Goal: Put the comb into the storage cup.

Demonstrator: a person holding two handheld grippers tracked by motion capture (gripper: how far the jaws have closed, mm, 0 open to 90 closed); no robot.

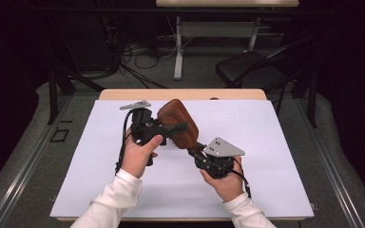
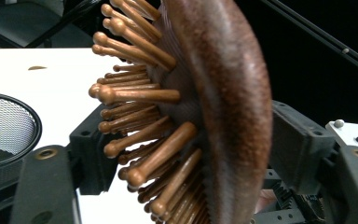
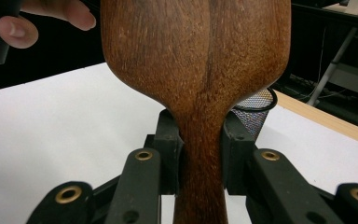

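I have a wooden hairbrush (image 1: 179,124) held up in the air over the middle of the white bench (image 1: 275,142). My right tongs (image 3: 200,154) are clamped tight on its thin handle, one jaw on each side. My left tongs (image 2: 186,154) sit around the wide head, one jaw by the wooden pins (image 2: 140,135) and one by the smooth back. I cannot tell if those pads press on it yet. Here is what could go wrong. The back is round and slippery, so the left tongs could slide off. The jaw on the pin side could bend or snap some pins if it squeezes hard. If both hands pull different ways, the handle could twist out and the brush could drop. A black mesh cup (image 2: 7,135) stands at about 9 o'clock in the left gripper view, and a falling brush could knock it over
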